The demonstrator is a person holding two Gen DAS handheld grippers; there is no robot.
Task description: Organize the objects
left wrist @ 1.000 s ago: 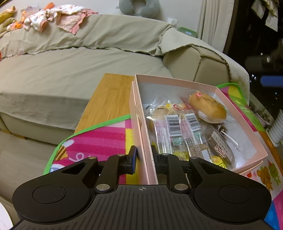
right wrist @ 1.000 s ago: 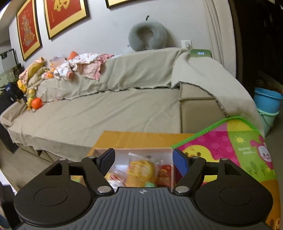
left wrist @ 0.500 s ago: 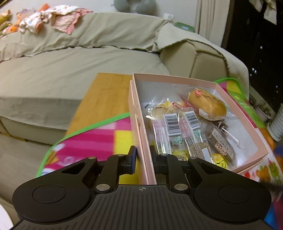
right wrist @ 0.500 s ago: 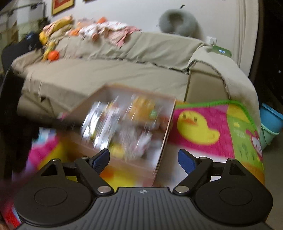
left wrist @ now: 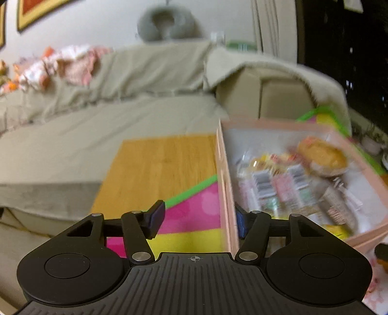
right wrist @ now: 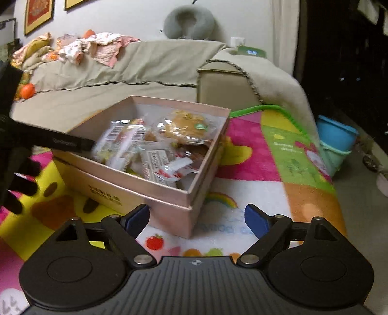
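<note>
A pink cardboard box (right wrist: 167,193) full of wrapped snacks (right wrist: 145,147) stands on a colourful play mat (right wrist: 278,155). In the left wrist view the box (left wrist: 226,193) is at the right, blurred, with its left wall between my open fingers. My left gripper (left wrist: 197,215) is open and holds nothing. It shows at the left in the right wrist view (right wrist: 48,143), by the box's left wall. My right gripper (right wrist: 196,218) is open and empty, just in front of the box's near corner.
A beige sofa (right wrist: 121,72) with clothes and a grey neck pillow (right wrist: 189,21) stands behind. A wooden tabletop (left wrist: 160,169) shows under the mat at the left. Blue and green tubs (right wrist: 337,143) stand on the floor at the right.
My left gripper has opened and let go of the box's left wall. My right gripper has dropped down and pulled back to the box's near corner.
</note>
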